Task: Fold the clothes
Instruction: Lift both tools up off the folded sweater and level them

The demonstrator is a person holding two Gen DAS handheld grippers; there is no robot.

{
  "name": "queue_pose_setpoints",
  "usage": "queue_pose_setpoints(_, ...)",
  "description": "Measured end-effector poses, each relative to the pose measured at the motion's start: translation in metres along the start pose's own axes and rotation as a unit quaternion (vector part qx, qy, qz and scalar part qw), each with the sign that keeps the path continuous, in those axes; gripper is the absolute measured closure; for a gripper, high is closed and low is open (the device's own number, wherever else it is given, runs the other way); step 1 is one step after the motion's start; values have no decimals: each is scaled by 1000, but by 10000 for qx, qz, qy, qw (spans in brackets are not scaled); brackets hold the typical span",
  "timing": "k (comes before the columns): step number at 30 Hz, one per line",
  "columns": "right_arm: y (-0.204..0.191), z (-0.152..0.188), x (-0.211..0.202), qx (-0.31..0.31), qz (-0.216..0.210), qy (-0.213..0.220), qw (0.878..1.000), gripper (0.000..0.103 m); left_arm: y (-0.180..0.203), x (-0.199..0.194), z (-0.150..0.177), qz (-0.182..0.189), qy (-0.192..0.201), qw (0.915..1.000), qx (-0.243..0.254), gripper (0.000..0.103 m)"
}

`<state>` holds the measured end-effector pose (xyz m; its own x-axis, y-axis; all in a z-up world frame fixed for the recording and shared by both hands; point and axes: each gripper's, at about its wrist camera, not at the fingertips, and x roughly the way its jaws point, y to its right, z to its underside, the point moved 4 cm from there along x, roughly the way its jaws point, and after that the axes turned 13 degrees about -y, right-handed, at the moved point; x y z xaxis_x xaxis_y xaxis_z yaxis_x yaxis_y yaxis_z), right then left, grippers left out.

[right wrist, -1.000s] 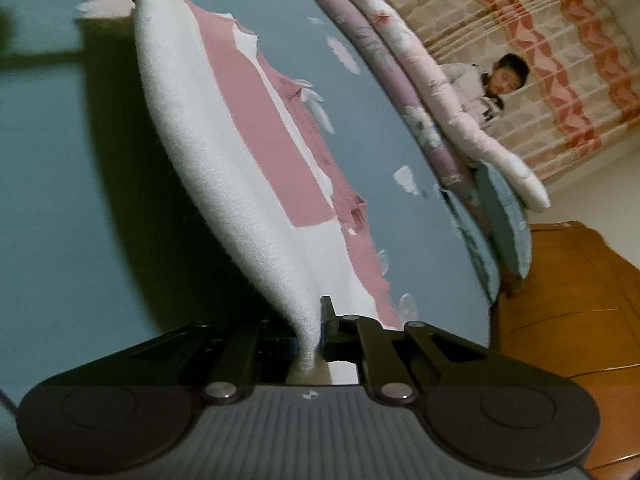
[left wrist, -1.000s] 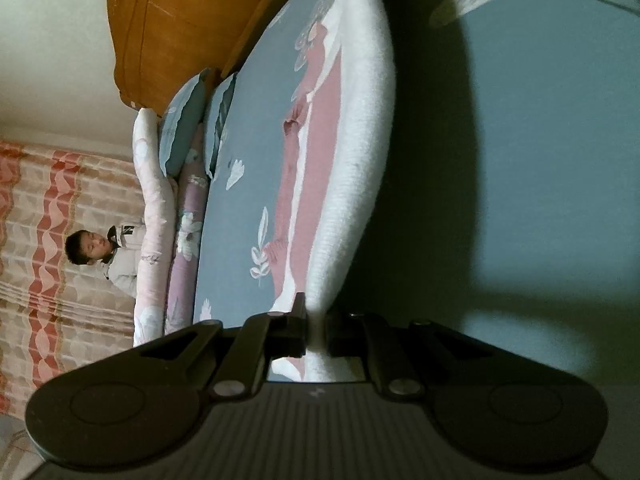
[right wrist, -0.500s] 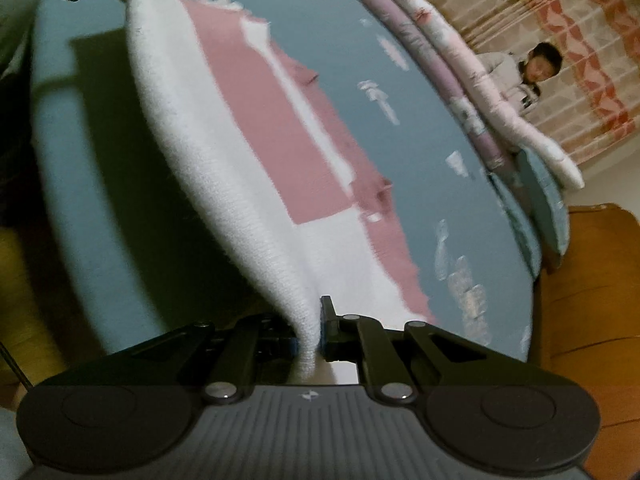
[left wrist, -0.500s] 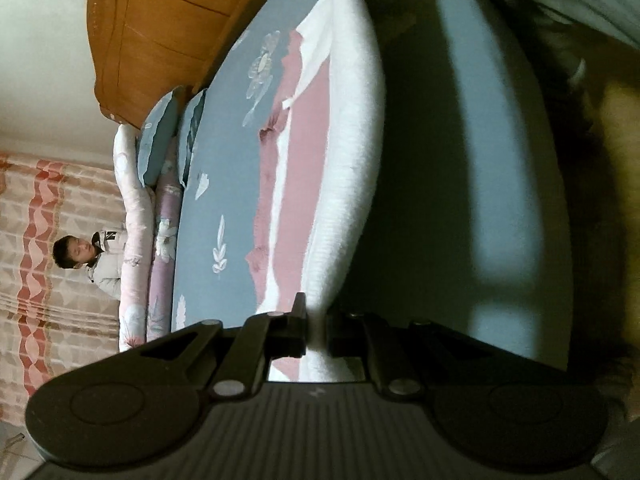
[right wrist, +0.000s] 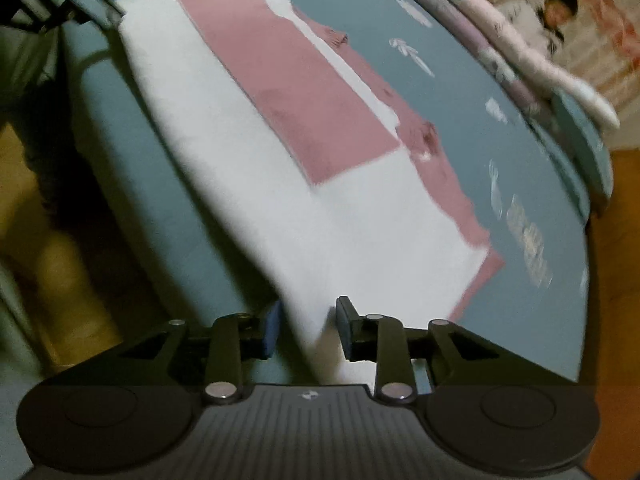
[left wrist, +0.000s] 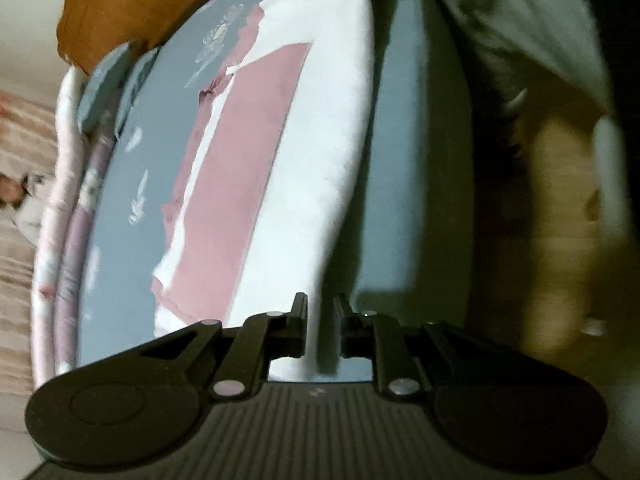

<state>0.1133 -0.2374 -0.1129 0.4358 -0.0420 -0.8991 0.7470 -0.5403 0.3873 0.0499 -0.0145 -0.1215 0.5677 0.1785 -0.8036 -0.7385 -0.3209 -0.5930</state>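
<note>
Looking down over a bed (right wrist: pixel 532 92) in a blue-grey sheet with white flower prints, filling most of both views. Bounded by a wooden headboard (left wrist: pixel 132 4) at 11 o'clock in the left wrist view and by rolled quilts (right wrist: pixel 492 36) in pink and lilac along the far edge, with pillows (left wrist: pixel 104 84) tucked between quilts and headboard. Beyond the quilts, at 1 o'clock in the right wrist view, a person (right wrist: pixel 556 12) in a light top against a striped curtain. Past the near edge of the bed, yellowish floor (left wrist: pixel 560 220), blurred.

Spread on the sheet close to that near edge: a white and pink garment (right wrist: pixel 320 208), white layer on top and toward the cameras, a pink panel behind it, more pink showing along the far side. Stretches from 12 o'clock down to 6 o'clock in the left wrist view, and from 11 o'clock to 6 o'clock in the right wrist view.

Left gripper (left wrist: pixel 322 304) at one near corner: jaws parted a little, white edge in the gap on the 9 o'clock side, sheet showing beside it, nothing pinched. Right gripper (right wrist: pixel 308 312) at the other near corner: jaws wide apart, white corner lying loose between them, gripped by neither.
</note>
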Motion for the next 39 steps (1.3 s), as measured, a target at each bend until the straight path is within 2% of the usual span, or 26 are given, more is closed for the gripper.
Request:
queue_pose_setpoints(4,26,12,-26,817,-462,398,9948,69,-28,-7,7,246,129,9965,-791,68)
queue_pose_setpoints(7,49,1,-27,1568,-736,752,9820,69,-33,7,9,560,123,9889,-1373,67)
queue_pose_setpoints(11,46,-10,1,2173,-1246,735,9653,70,-40,25,11,974,114,9719,-2139,67)
queue_pose_setpoints(16,22,10,29,2290,-1052,301,9673,71,-49,48,14,1475,86,9405,-3061,66)
queue_pose_setpoints(18,18,20,25,2391,-1059,352,9646,70,-46,53,27,1474,-100,9384,-3122,65)
queue_pose_setpoints(21,24,27,10,2518,-947,482,9619,69,-55,36,29,1398,70,9378,-3177,62)
queue_pose_setpoints(23,33,30,2,2731,-876,641,9558,69,-70,29,26,1421,326,9270,-3456,55)
queue_pose_setpoints(24,38,32,0,2875,-864,713,9512,69,-73,34,25,1504,310,9205,-3592,52)
queue_pose_setpoints(30,46,51,29,3538,-1036,439,9285,69,-90,60,21,1984,207,8771,-4369,51)
queue_pose_setpoints(33,49,55,22,3638,-1104,585,9231,68,-96,59,22,1891,111,8825,-4304,51)
queue_pose_setpoints(34,51,56,18,3650,-1093,630,9224,65,-98,58,22,1860,79,8843,-4282,50)
queue_pose_setpoints(35,55,54,13,3632,-1021,691,9235,57,-99,58,23,1829,47,8861,-4259,49)
queue_pose_setpoints(36,58,53,9,3614,-948,754,9245,53,-102,57,23,1790,32,8877,-4241,46)
queue_pose_setpoints(37,63,49,5,3596,-878,848,9251,53,-112,51,20,1694,172,8883,-4265,40)
queue_pose_setpoints(39,76,39,-3,3590,-813,1080,9235,52,-132,42,16,1627,490,8809,-4417,31)
